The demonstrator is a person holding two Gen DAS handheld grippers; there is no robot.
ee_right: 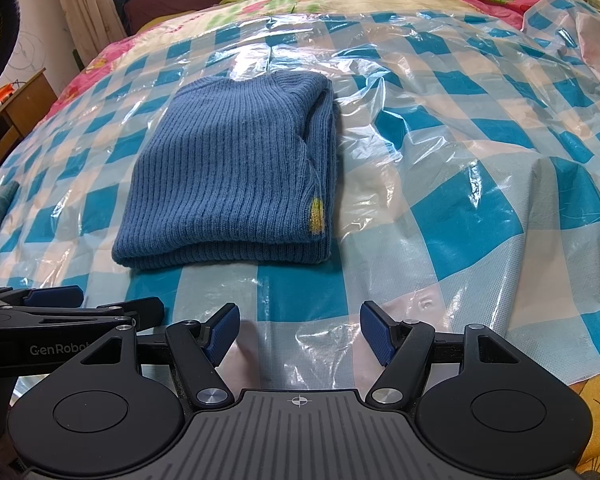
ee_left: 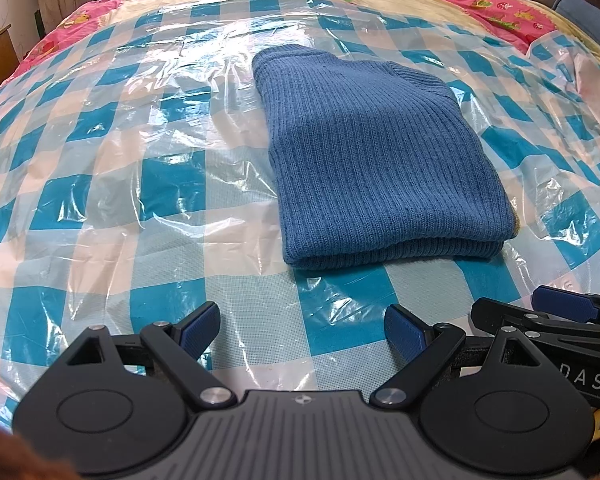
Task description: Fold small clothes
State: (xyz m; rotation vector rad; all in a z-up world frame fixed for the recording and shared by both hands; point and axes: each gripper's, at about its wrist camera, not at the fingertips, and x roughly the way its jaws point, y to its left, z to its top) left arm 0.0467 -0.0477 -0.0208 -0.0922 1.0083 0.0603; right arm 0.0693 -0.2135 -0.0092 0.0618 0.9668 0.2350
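Lying folded into a neat block, the blue sweater (ee_left: pixel 374 160) sits in the middle of the bed on the checked plastic sheet (ee_left: pixel 140 184), which probably gives a smooth surface for folding. Both tools hang near its close edge without touching it: the left tool (ee_left: pixel 302 330) and the right tool (ee_right: pixel 300 330) are released, with nothing between their pads, which suggests this fold is finished.
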